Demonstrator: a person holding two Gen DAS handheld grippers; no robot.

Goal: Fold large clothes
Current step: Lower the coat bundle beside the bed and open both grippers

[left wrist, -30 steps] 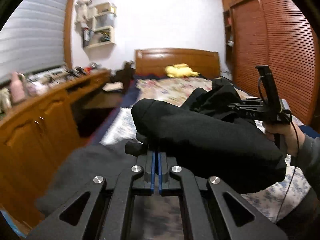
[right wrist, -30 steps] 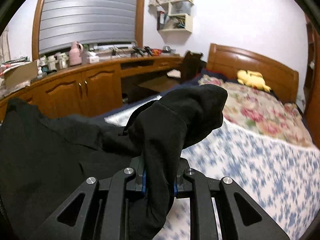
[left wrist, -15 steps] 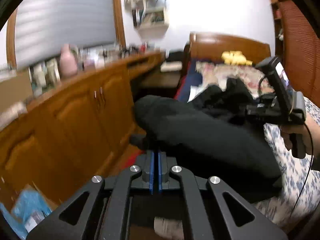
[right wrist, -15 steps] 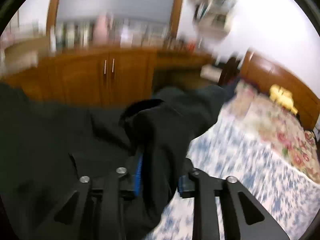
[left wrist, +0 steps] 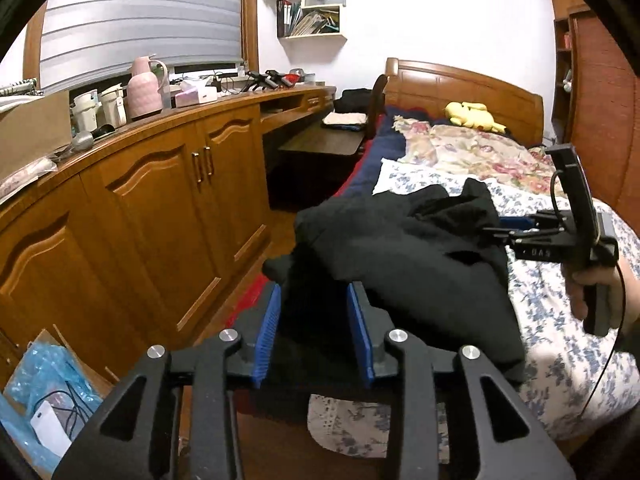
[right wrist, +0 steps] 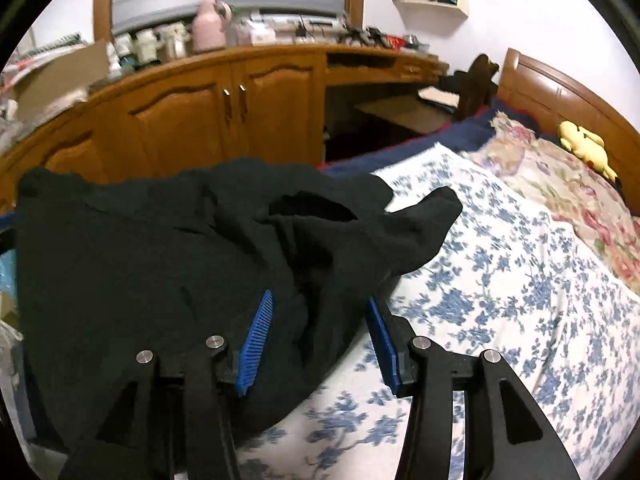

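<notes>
A large black garment (left wrist: 412,264) lies bunched at the near left edge of the bed (left wrist: 560,344). It also fills the left of the right wrist view (right wrist: 160,264). My left gripper (left wrist: 314,316) is open, its blue pads on either side of a fold of the black cloth. My right gripper (right wrist: 320,320) is open too, with cloth lying between its pads. In the left wrist view the right gripper (left wrist: 516,228) sits at the garment's far right edge.
A blue-flowered sheet (right wrist: 500,280) covers the bed, with a floral quilt (left wrist: 472,152) and a yellow plush toy (left wrist: 472,114) near the headboard. Wooden cabinets (left wrist: 168,208) run along the left. A box with blue plastic (left wrist: 44,396) sits on the floor.
Both grippers have opened and let go of the black garment, which now rests on the bed edge. Both cameras have swung left toward the cabinets.
</notes>
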